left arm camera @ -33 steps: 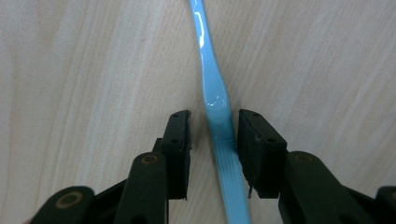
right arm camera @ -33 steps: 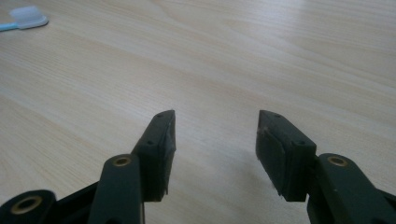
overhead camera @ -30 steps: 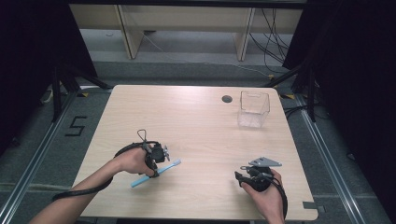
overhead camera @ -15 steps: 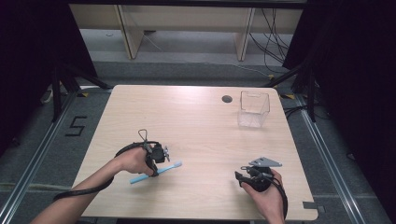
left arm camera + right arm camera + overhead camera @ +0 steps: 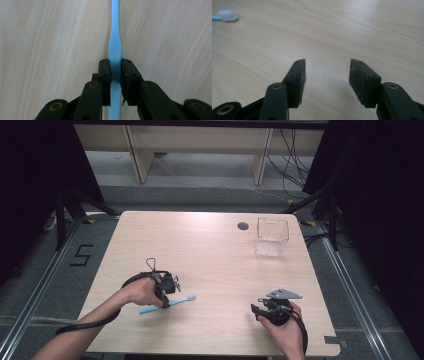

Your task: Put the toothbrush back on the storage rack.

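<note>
A light blue toothbrush (image 5: 176, 302) lies on the wooden table (image 5: 210, 255) near the front left, with its head pointing right. My left gripper (image 5: 164, 302) comes down on its handle. In the left gripper view the jaws are shut on the toothbrush (image 5: 114, 37), which runs straight ahead from my left gripper (image 5: 115, 72) against the tabletop. My right gripper (image 5: 256, 311) rests at the front right, pointing left. Its jaws stand open over bare wood at my right gripper (image 5: 327, 75). The toothbrush head (image 5: 227, 15) shows far off at the upper left.
A clear plastic box (image 5: 271, 237) stands upright at the back right of the table. A round dark cable hole (image 5: 243, 226) sits just left of it. Black frame posts and cables surround the table on the floor.
The toothbrush has swung a little flatter: its handle end moved slightly away from the table's front edge under the left gripper. The right gripper has stayed in place.
</note>
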`<state>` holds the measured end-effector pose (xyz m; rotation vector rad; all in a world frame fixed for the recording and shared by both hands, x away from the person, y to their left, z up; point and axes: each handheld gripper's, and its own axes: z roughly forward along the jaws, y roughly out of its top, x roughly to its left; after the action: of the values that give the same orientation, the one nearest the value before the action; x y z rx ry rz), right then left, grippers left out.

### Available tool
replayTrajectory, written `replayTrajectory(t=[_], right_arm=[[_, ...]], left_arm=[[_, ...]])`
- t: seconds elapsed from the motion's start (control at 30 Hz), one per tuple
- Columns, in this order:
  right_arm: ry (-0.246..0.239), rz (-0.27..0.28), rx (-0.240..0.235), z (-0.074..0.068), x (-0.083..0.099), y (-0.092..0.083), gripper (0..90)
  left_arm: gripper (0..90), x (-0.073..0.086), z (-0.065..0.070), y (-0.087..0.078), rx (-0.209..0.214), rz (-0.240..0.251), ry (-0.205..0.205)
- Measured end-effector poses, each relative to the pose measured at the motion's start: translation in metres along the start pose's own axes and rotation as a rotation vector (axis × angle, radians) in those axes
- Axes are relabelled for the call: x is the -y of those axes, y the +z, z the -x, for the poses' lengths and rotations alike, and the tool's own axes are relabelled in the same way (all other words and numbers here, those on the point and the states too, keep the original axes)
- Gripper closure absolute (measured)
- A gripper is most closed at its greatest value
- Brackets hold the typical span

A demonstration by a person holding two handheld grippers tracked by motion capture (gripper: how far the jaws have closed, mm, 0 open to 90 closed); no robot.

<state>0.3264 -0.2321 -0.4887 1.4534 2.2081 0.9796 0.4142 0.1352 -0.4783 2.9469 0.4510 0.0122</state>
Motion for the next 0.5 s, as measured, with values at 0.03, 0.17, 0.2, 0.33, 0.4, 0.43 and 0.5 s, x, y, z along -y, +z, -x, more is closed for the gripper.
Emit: replayTrajectory(t=[0.03, 0.17, 0.2, 0.33, 0.4, 0.43, 0.5], right_arm=[[-0.003, 0.003, 0.000, 0.0000, 0.0000, 0.0000, 48.0], [0.014, 0.020, -0.015, -0.0004, 0.0009, 0.0037, 47.7], [0.014, 0.005, -0.010, -0.0013, 0.0002, 0.0026, 47.7], [-0.007, 0.007, 0.004, -0.0007, 0.0001, 0.0022, 47.7], [0.039, -0.010, -0.010, -0.0041, 0.0007, 0.0021, 47.6], [0.022, 0.000, -0.008, -0.0028, 0.0011, 0.0031, 47.6], [0.045, -0.009, -0.007, -0.0051, 0.0018, 0.0038, 47.6]], left_arm=[[78.5, 0.0011, -0.0001, 0.0002, -0.001, 0.012, -0.002], [78.5, 0.0041, 0.0005, -0.0006, 0.007, 0.031, -0.002], [78.5, 0.0047, 0.0007, -0.0009, 0.009, 0.039, -0.006], [78.5, 0.0073, 0.0006, -0.0042, 0.003, 0.076, -0.006], [78.5, 0.0082, 0.0006, -0.0061, -0.001, 0.088, 0.000], [78.5, 0.0088, 0.0010, -0.0070, -0.002, 0.094, 0.000], [78.6, 0.0096, 0.0009, -0.0086, -0.004, 0.108, 0.000]])
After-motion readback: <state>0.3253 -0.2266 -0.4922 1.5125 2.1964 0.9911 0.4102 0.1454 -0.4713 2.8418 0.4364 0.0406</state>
